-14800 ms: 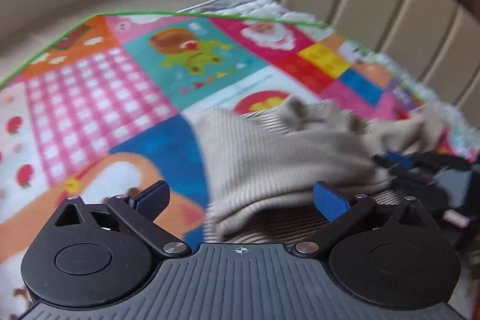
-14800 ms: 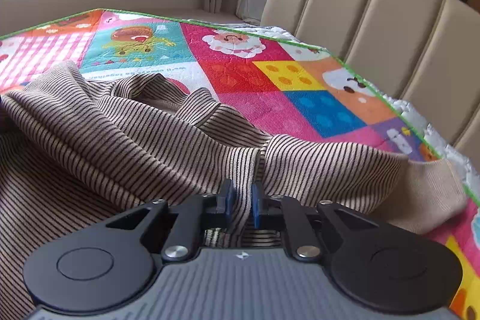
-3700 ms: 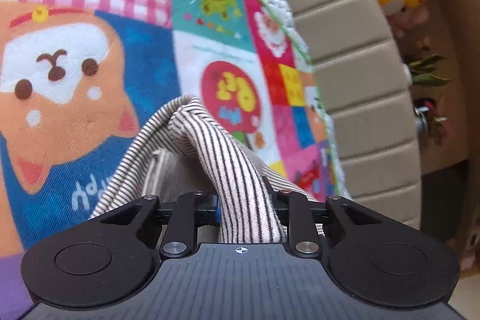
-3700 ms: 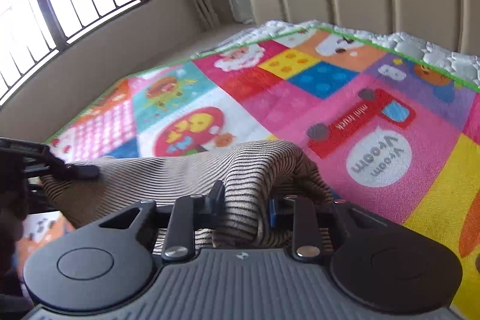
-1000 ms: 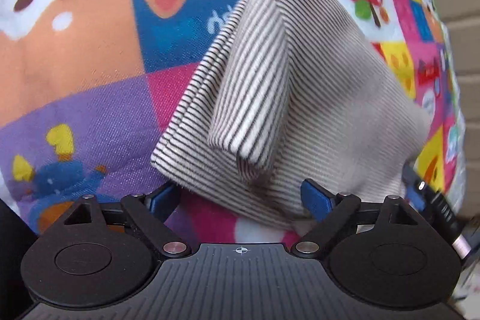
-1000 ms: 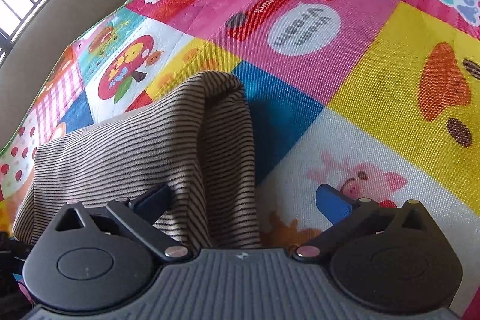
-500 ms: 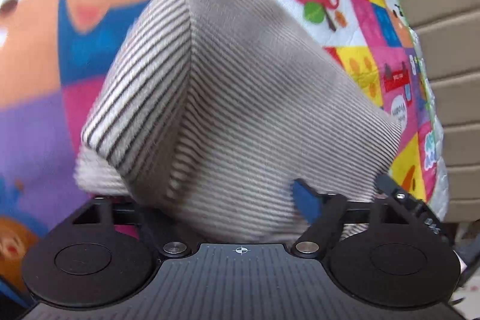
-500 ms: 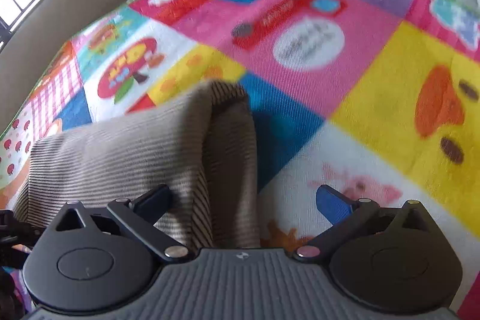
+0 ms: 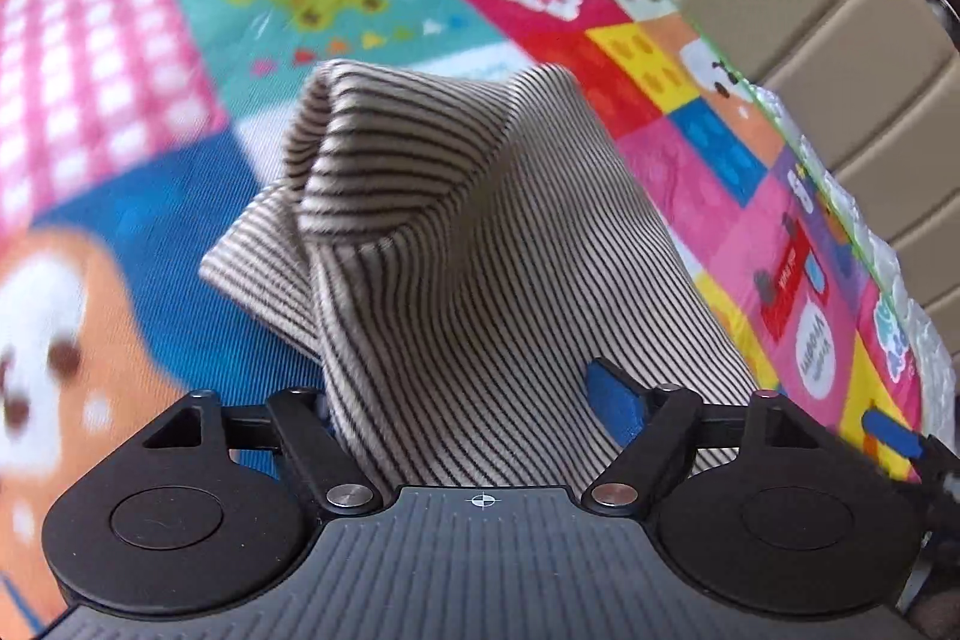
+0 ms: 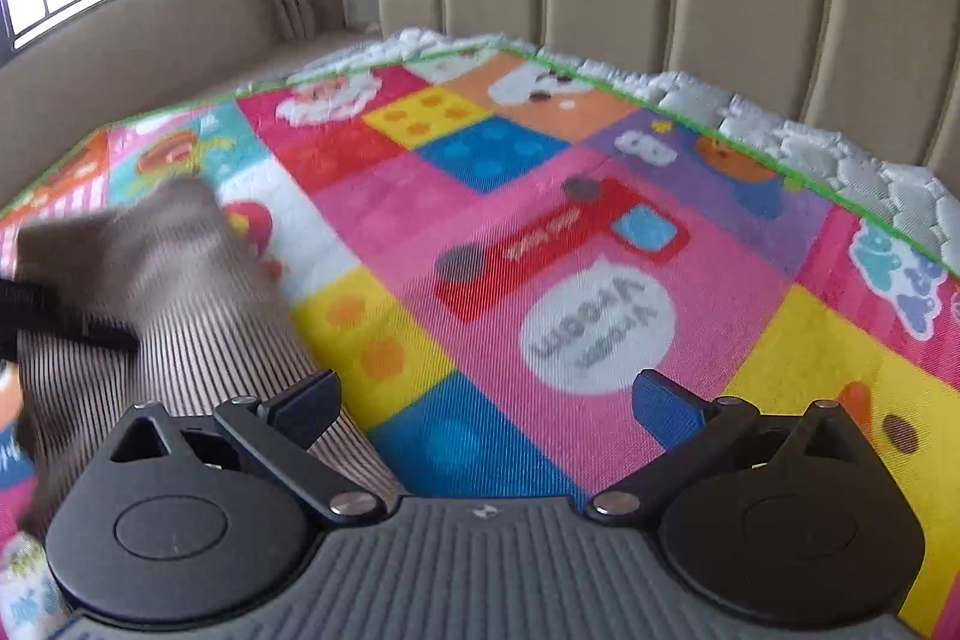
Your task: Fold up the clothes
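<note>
The left gripper has clamped the folded striped garment and lifted it mid-frame; the right gripper gapes empty.

bed | cartoon mat (patchwork) | striped garment on mat

We see a beige shirt with thin dark stripes, folded into a bundle, filling the centre of the left view and peaking upward; it shows blurred at the right view's left edge
</note>
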### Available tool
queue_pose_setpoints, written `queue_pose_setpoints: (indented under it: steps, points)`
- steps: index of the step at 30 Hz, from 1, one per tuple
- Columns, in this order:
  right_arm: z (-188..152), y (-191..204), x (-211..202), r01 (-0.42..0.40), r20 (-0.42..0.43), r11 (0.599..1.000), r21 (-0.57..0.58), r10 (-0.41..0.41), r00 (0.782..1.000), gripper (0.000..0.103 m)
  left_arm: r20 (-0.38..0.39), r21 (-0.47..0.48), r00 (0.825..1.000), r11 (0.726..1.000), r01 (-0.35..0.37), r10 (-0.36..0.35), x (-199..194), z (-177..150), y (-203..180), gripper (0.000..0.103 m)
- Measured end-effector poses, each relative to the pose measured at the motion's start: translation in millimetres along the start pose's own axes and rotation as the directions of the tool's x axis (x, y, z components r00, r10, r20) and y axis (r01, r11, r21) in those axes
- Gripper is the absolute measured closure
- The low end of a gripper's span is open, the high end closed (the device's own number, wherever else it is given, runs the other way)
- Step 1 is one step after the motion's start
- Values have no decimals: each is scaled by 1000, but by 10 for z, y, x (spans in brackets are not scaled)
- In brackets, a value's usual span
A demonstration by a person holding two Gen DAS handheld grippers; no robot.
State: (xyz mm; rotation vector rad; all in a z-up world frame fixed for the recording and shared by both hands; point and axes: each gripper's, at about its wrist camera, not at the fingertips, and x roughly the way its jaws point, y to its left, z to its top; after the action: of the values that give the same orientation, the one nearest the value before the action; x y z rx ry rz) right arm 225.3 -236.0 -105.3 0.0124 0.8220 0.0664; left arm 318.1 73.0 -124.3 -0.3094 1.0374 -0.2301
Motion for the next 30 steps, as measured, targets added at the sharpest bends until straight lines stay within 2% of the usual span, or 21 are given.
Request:
queue_pose_setpoints:
  steps: [3, 7, 10, 12, 16, 18, 20, 22, 24, 25, 27, 30]
  points:
    - [-112, 94, 166, -18, -81, 999, -47, 14, 997, 0, 65, 106, 995, 991, -85, 78, 86, 117, -86, 5]
    - [-231, 255, 136, -15, -140, 997, -71, 5, 990, 0, 56, 115, 996, 990, -82, 76, -14, 17, -30, 6]
    - [-329, 396, 36, -48, -197, 991, -127, 22, 980, 0, 47, 127, 996, 988, -85, 79, -96, -73, 3, 6]
    - [-396, 503, -29, -61, -216, 981, -184, 20, 976, 0, 23, 167, 993, 978, -122, 120, -201, -219, -44, 6]
    - [-440, 655, -196, -38, -193, 957, -287, -19, 981, 0, 6, 285, 966, 926, -249, 258, -397, -467, -220, 5]
    - [-406, 628, -330, -24, -143, 965, -260, -14, 990, 0, 16, 333, 957, 901, -278, 289, -477, -564, -296, 5]
    - [-354, 572, -482, -71, -98, 982, -174, 55, 994, 0, 30, 373, 950, 878, -299, 310, -559, -647, -364, 5]
    - [-320, 580, -558, -108, -88, 988, -112, 98, 991, 0, 58, 350, 966, 902, -255, 251, -655, -604, -372, 5]
    - [-349, 675, -535, -92, -106, 985, -143, 77, 991, 0, 87, 280, 986, 946, -161, 143, -745, -503, -327, 5]
    - [-389, 739, -478, -69, -123, 981, -182, 47, 991, 0, 104, 248, 990, 962, -116, 93, -778, -446, -307, 5]
    - [-482, 842, -366, -34, -137, 965, -261, -2, 991, 0, 153, 228, 988, 972, -56, 21, -806, -321, -310, 6]
    - [-496, 840, -344, -50, -122, 957, -286, 16, 992, 0, 228, 272, 973, 962, -35, -29, -779, -104, -345, 6]
